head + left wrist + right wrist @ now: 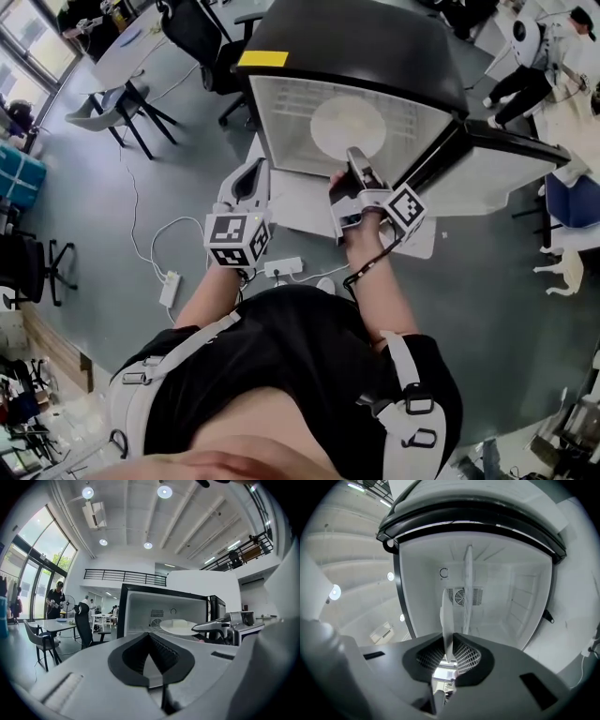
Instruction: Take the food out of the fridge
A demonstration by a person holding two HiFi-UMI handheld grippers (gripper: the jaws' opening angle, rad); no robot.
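Inside the open fridge (pixel 361 42) a pale round plate (pixel 347 127) lies on the wire shelf (pixel 281 111), well within the cabinet; the door (pixel 511 161) is swung out to the person's right, so the opening part of the job looks done. Reaching in over the shelf's front edge, the right gripper (pixel 354 161) has the near rim of the plate; in the right gripper view the plate (pixel 446 616) runs edge-on between the ribbed pads, and the right gripper (pixel 450 644) has its jaws closed narrowly on that thin rim, with the white back wall and its vent (pixel 461 596) beyond. Out in front of the fridge and lower, the left gripper (pixel 250 176) hangs clear of everything; its own view shows the left gripper (pixel 150 638) with jaws brought together and nothing between them, looking across at the fridge (pixel 140 606), the plate (pixel 180 626) and the right gripper (pixel 216 626) beside it. On the plate sits a low pale block, the food (pixel 182 621) as I judge it, though too small to name. By my reading the grasp is made and the withdrawal is not; what remains is to draw the plate out level past the shelf edge, keeping the food from sliding, and to set it down somewhere outside.
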